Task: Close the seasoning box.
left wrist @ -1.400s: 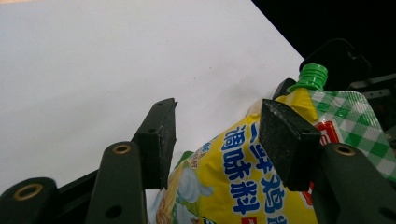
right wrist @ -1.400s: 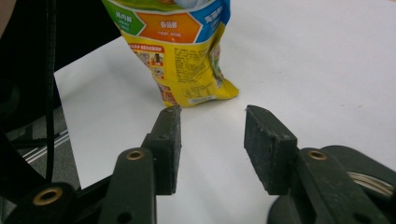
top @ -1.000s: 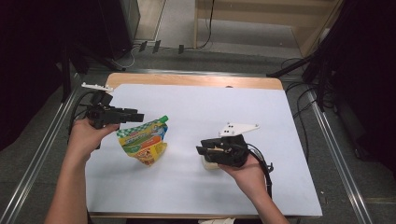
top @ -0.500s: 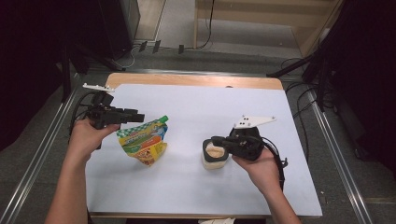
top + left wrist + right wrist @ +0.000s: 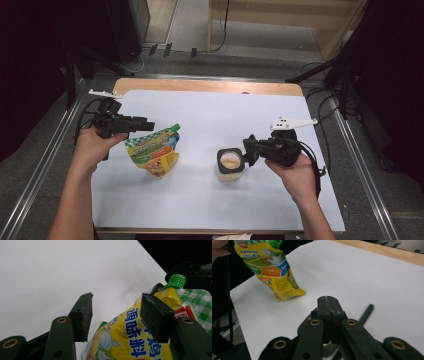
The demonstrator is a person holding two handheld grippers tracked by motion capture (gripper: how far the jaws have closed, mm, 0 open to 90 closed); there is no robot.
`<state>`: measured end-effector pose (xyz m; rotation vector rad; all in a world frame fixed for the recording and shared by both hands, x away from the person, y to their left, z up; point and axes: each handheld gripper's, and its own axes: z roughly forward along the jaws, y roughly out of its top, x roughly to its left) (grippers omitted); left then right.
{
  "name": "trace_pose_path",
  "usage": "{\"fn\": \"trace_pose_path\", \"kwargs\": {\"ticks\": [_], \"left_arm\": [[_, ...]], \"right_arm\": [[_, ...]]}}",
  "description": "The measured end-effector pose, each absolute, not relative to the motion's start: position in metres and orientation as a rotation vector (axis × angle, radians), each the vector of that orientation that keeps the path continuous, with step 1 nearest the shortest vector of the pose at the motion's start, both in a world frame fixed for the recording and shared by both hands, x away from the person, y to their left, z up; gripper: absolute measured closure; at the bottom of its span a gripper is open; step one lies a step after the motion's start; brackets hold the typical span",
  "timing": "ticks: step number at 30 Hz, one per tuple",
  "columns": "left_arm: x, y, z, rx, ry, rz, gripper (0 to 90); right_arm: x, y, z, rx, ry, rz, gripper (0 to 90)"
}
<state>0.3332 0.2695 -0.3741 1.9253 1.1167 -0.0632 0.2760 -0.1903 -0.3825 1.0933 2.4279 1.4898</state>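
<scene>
We find a white sheet [image 5: 210, 120] covering the table [image 5: 210, 86], bare wood along its 12 o'clock edge; metal rails flank it, with cables and dark stands on the floor beyond. The left gripper [image 5: 145, 125], at 9 o'clock, has its jaws parted at medium width about the top of the seasoning pouch [image 5: 154, 150]; whether the pads press it, we cannot tell. The pouch stands tilted left of centre, green cap up. The right gripper [image 5: 248, 151], at 4 o'clock, has its jaws closed together, empty, just beside the open jar [image 5: 230, 165].

Lab: railed test table [image 5: 210, 87], floor cables [image 5: 327, 100]
</scene>
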Motion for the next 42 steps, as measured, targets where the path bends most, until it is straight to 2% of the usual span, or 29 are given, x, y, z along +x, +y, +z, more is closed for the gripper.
{"fn": "trace_pose_path", "kwargs": {"ticks": [9,14,26,42], "left_arm": [[0.333,0.269,-0.375,1.918,1.138,-0.044,43.4],[0.333,0.268,-0.376,1.921,1.149,-0.038,43.6],[0.334,0.269,-0.377,1.91,1.156,-0.044,43.5],[0.334,0.267,-0.377,1.917,1.157,-0.047,43.4]], "right_arm": [[0.279,-0.215,-0.377,1.139,2.353,1.513,90.0],[0.285,-0.225,-0.387,1.193,2.328,1.483,90.0],[0.296,-0.214,-0.419,1.25,2.403,1.444,90.0],[0.291,-0.198,-0.42,1.195,2.437,1.472,90.0]]}}
